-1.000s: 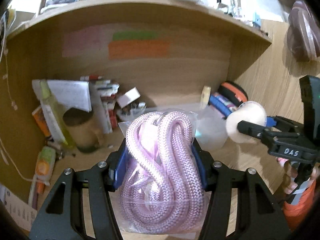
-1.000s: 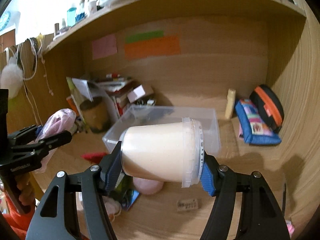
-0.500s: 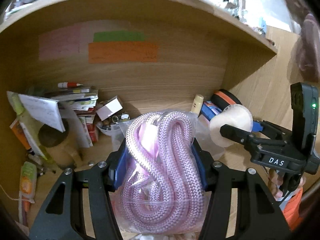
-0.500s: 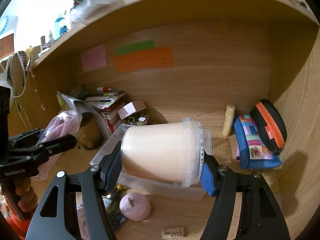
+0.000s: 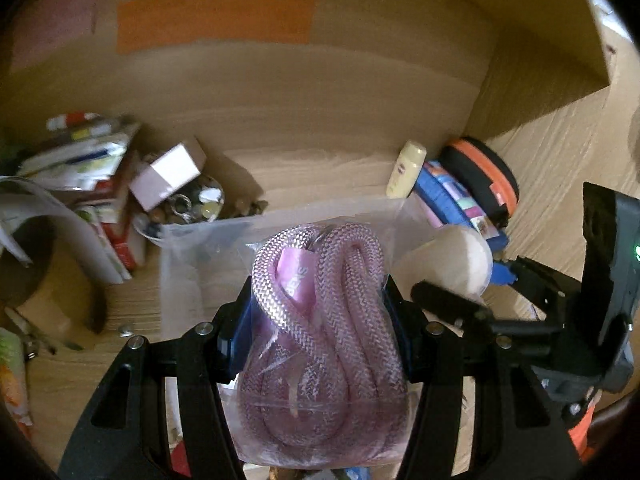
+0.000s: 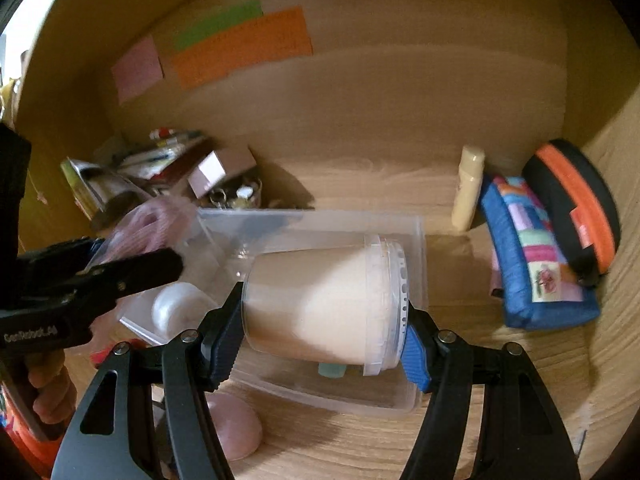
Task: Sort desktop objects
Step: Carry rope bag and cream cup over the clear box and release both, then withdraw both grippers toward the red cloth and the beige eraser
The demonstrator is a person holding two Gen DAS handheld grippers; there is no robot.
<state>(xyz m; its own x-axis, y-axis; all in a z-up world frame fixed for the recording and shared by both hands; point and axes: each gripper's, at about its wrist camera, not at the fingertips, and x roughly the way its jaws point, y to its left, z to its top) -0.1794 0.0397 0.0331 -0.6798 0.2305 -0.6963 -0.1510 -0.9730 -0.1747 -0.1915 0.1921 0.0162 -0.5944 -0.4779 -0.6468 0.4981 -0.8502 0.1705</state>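
A clear bag of coiled pink rope (image 5: 324, 320) is clamped between the blue pads of the left claw (image 5: 320, 312), standing upright in the grip. A lidded tub of cream-coloured contents (image 6: 320, 304) is held on its side by the right claw (image 6: 324, 320), one pad on its base and the other on its lid. Directly ahead of and below both claws, a clear plastic bin (image 6: 416, 248) is seen on the wooden table (image 6: 500, 408); the tub is poised over it. Beyond the right claw to its right, a blue patchwork pouch (image 6: 532, 264), a black and orange case (image 6: 576, 208) and a pale yellow tube (image 6: 468, 184) are leaned by the wall. Ahead of the left claw to its left, a pile of books and papers (image 5: 92, 168) is stacked.
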